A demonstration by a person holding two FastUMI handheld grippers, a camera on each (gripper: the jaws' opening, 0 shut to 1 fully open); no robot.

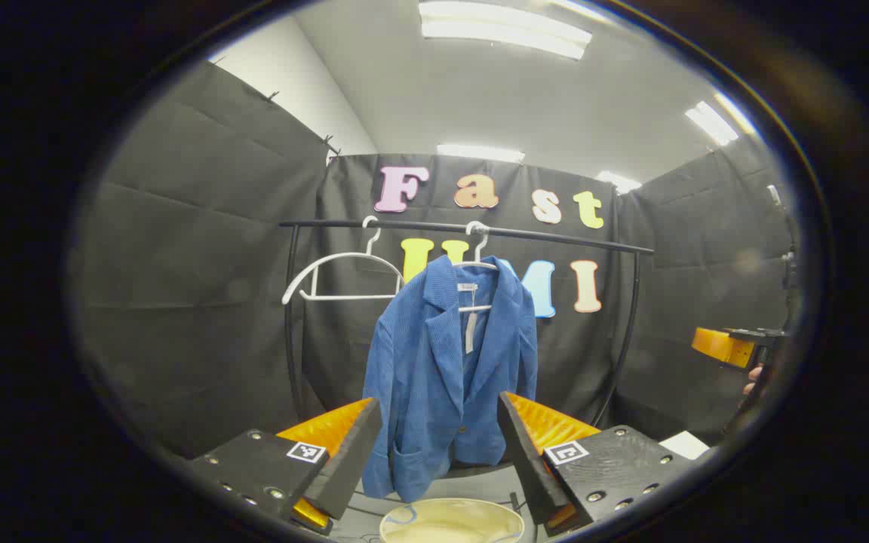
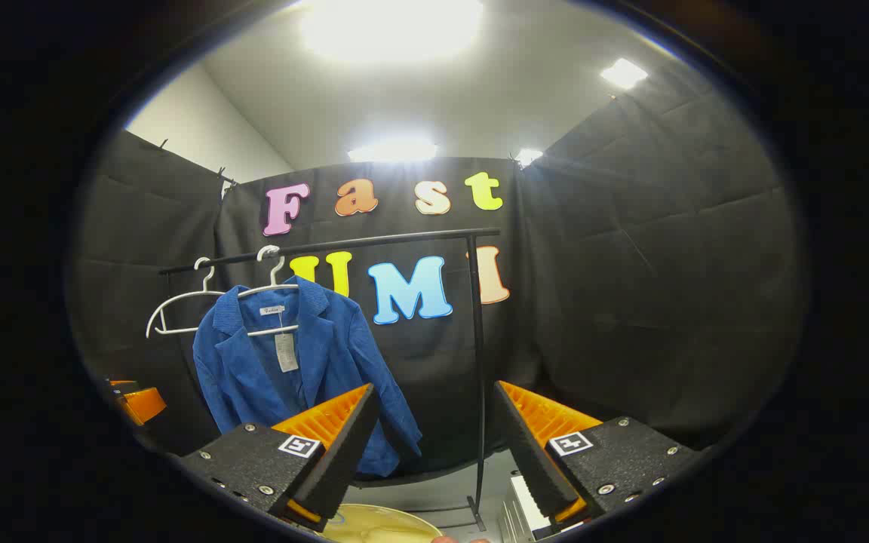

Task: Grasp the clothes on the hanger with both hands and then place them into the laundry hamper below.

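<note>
Blue jacket (image 1: 446,369) on hanger (image 1: 477,260) ahead; my left gripper (image 1: 440,452), right gripper (image 2: 431,445) wide open, empty. Hamper (image 1: 451,522) below, unfilled; grasp not yet made.

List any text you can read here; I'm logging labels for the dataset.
On the blue jacket, the neck label: too small to read.
Its hanging tag: blurred, unreadable.
The square markers: black-and-white patterns, no words.
</note>
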